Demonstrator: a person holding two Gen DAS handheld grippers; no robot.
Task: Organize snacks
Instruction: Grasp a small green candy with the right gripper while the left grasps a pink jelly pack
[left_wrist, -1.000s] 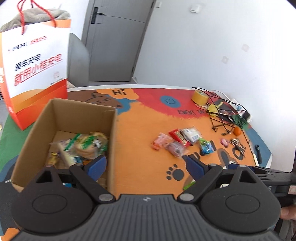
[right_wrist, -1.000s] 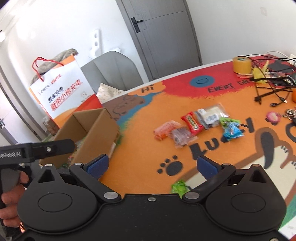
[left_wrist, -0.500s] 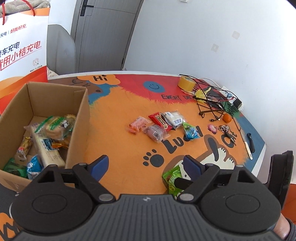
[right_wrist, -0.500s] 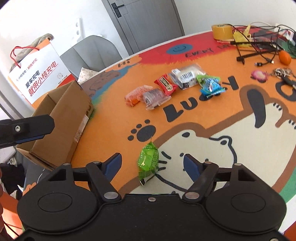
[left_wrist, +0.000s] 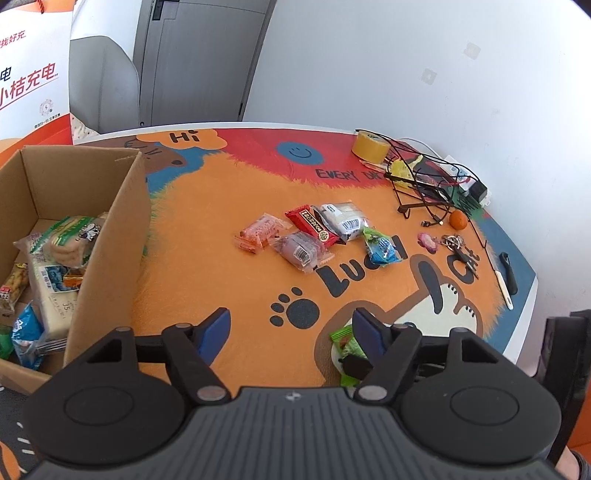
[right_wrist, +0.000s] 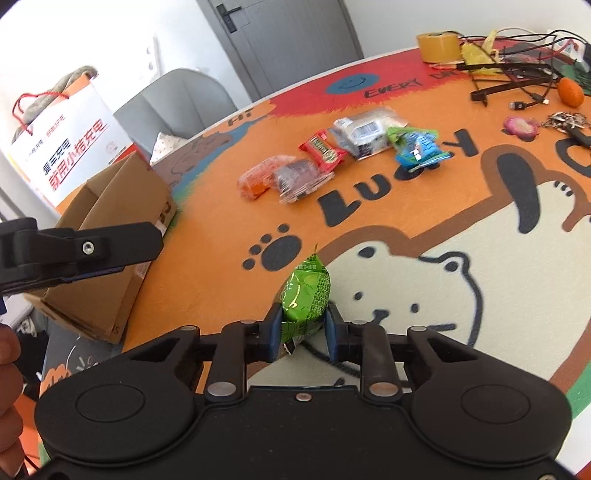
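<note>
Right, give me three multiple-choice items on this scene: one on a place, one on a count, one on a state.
1. Where is the brown cardboard box?
A. at the mat's left
B. beside the yellow tape roll
C. on the chair

2. How many wrapped snacks lie clustered mid-mat?
A. two
B. five
C. nine

3. The right gripper is
A. open and empty
B. shut on the green snack packet
C. holding keys

Answers: 1 A, the box sits at the left edge; 2 B, orange, purple, red, white, blue; 3 B, both fingers press the packet.
</note>
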